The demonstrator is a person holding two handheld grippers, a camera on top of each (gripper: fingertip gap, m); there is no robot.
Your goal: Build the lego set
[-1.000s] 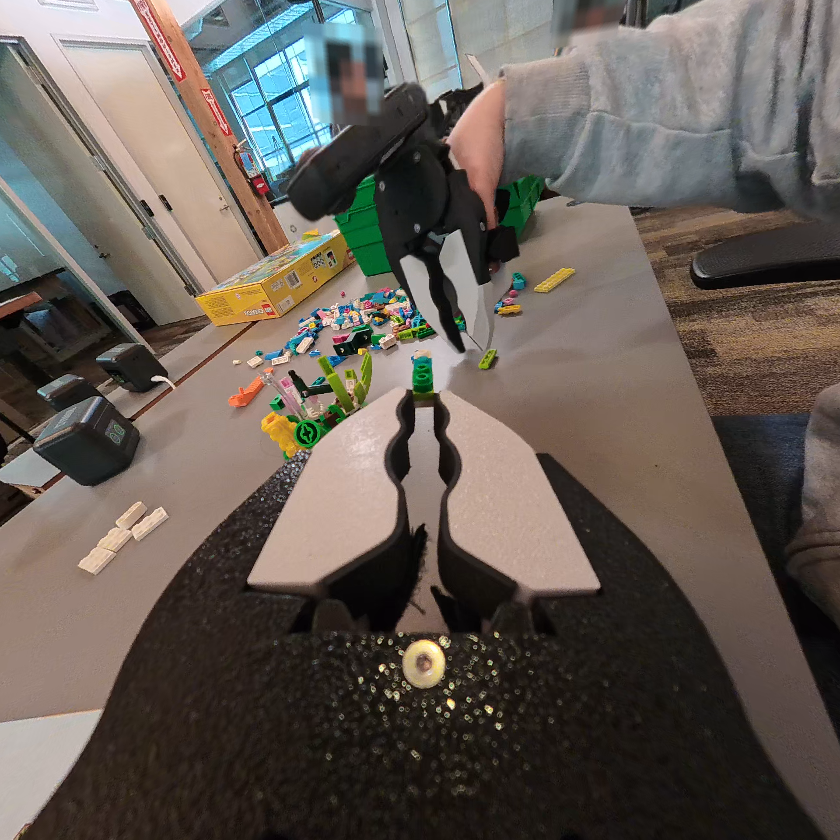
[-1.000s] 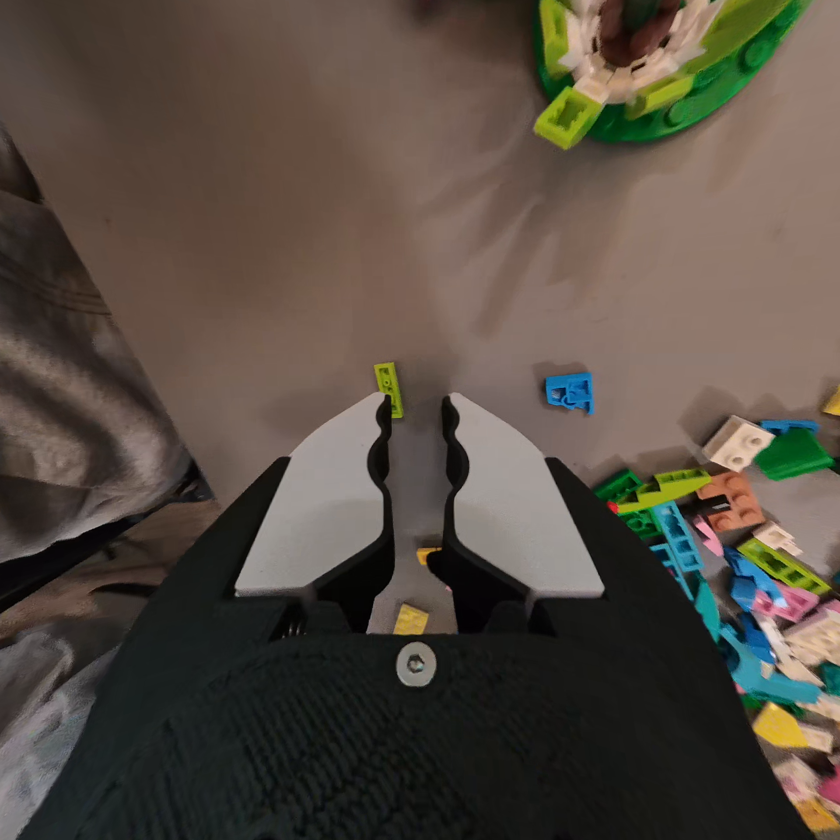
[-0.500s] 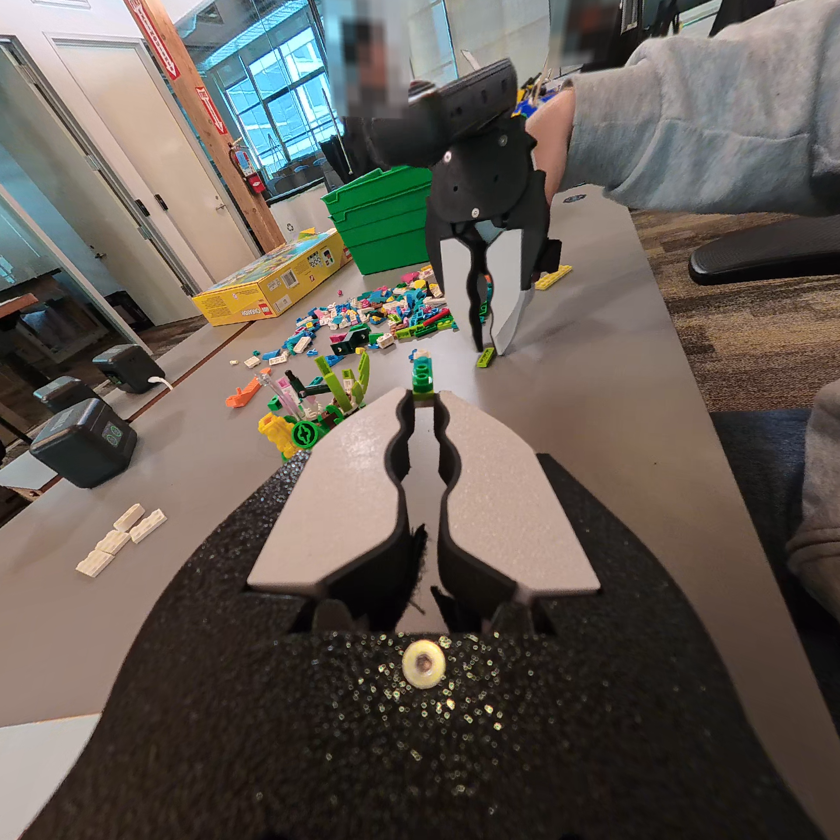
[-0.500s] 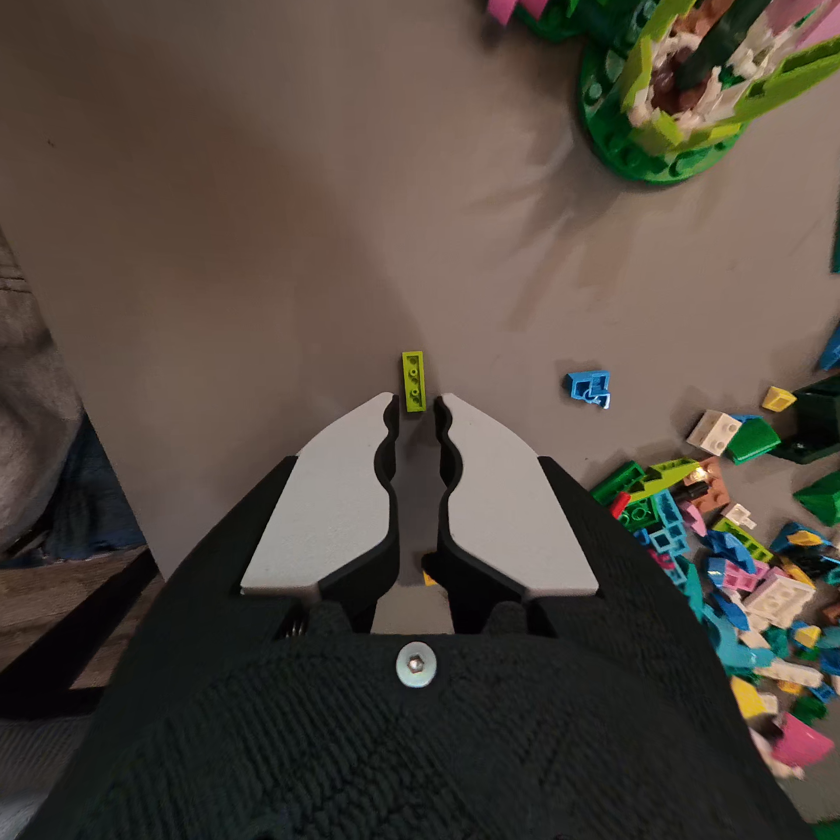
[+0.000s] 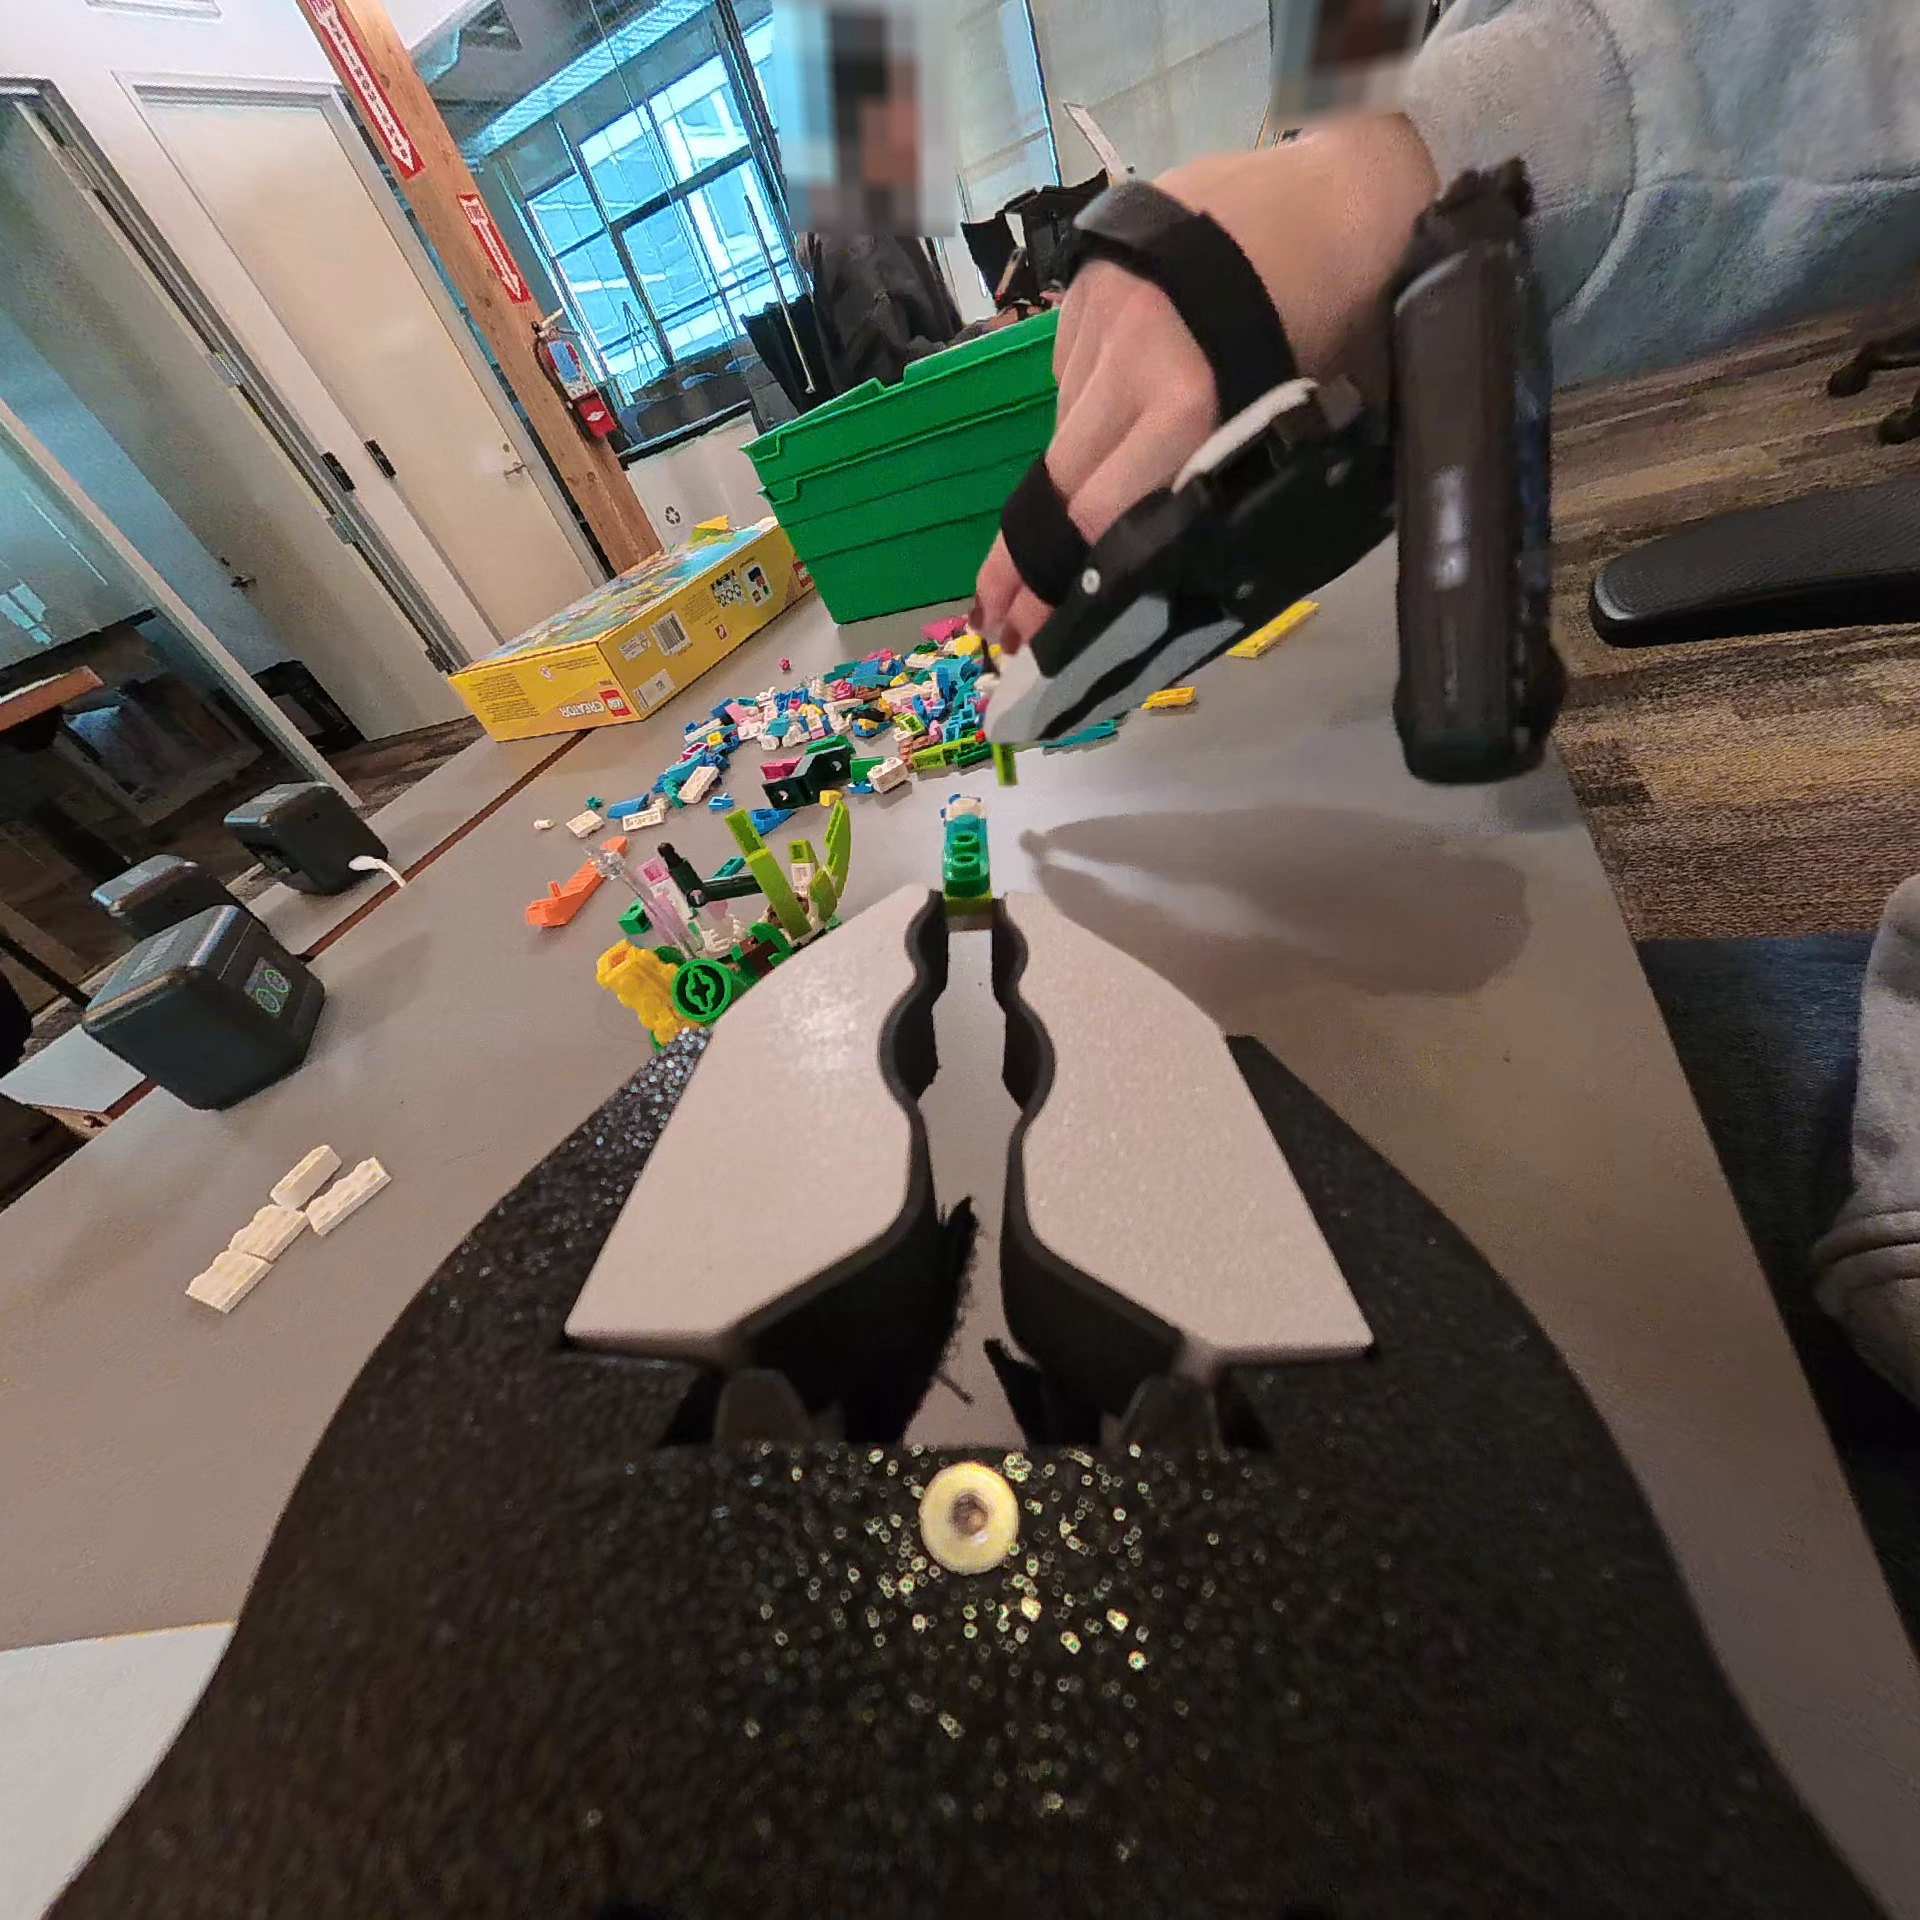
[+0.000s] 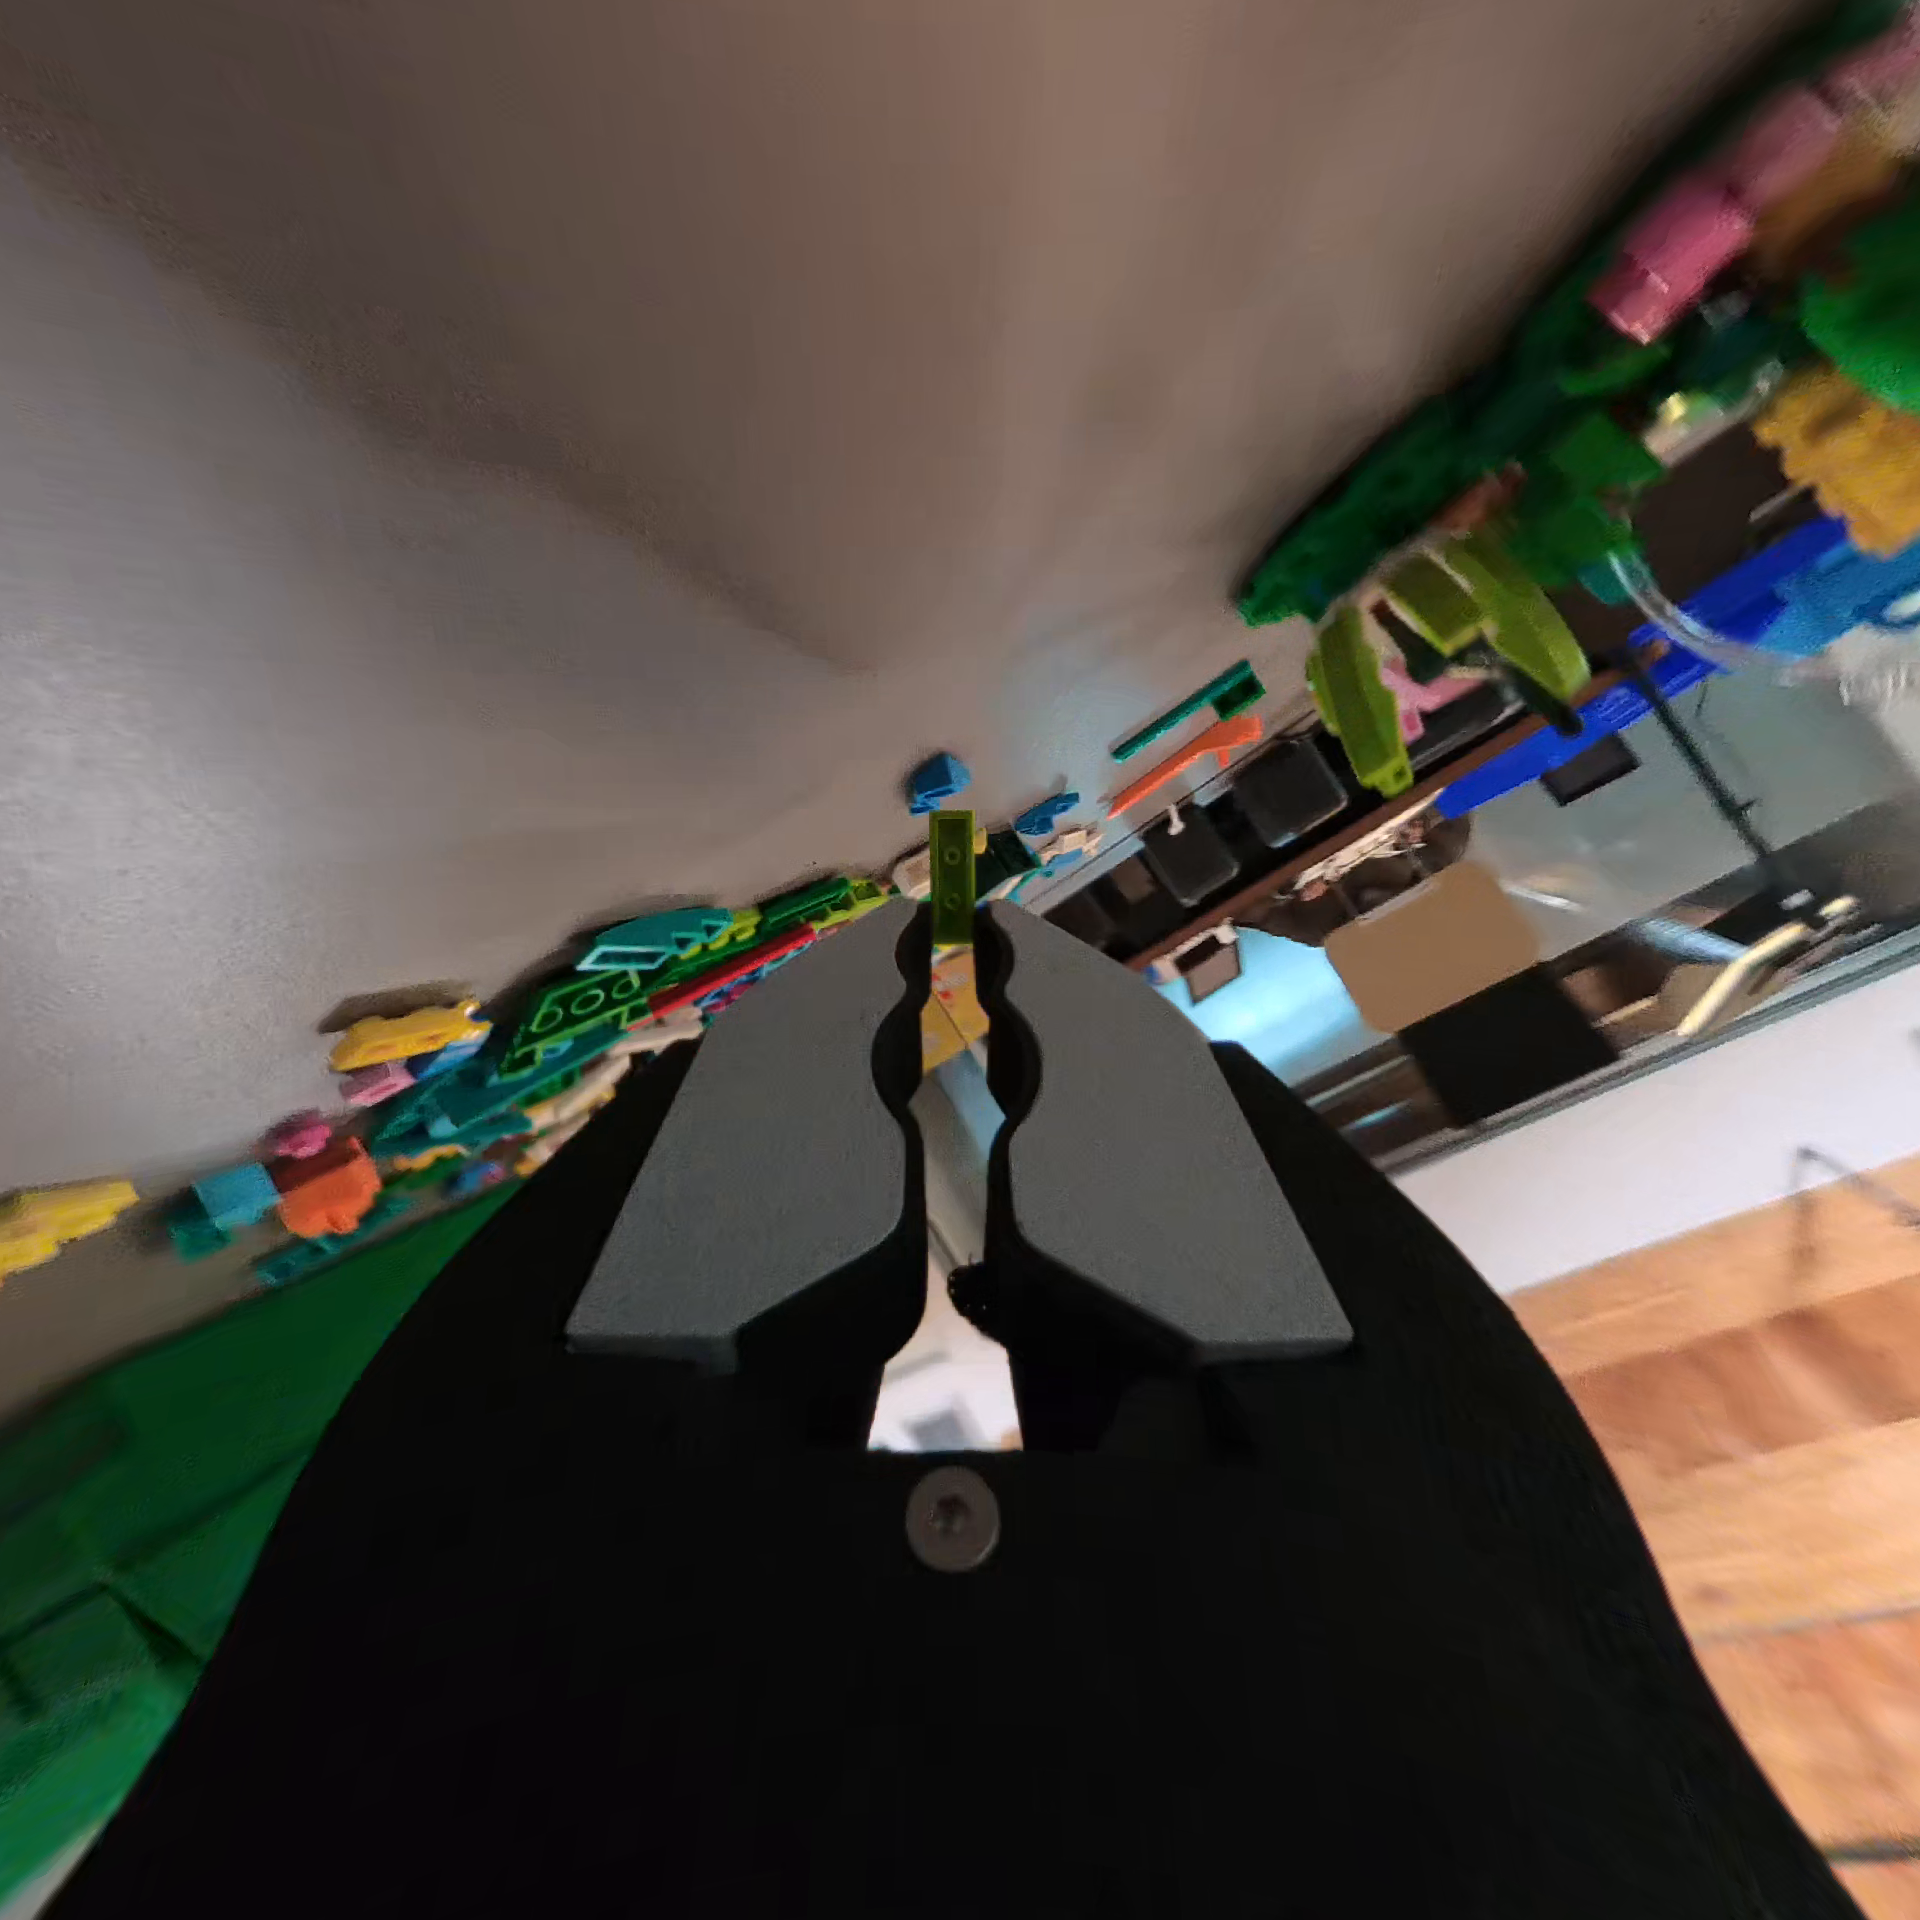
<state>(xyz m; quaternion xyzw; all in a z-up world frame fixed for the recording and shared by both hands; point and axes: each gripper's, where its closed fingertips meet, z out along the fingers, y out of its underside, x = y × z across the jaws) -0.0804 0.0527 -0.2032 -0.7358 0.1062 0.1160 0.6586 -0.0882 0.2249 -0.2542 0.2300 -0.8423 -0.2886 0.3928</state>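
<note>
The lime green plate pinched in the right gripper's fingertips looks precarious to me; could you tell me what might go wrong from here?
1. The right gripper grips the lime green plate only by its lower end, so it could twist or slip out.
2. If dropped, it may fall among the loose brick pile and be hard to find.
3. The left gripper holds a small green brick stack by its near end only, so pressing a part onto the stack could tip it.

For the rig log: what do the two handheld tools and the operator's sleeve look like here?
Both tools, left tool and right tool, have a black, grainy body, two pale grey fingers with wavy black inner edges, and a silver screw. A black strap crosses the hand; the sleeve is grey fleece.
</note>
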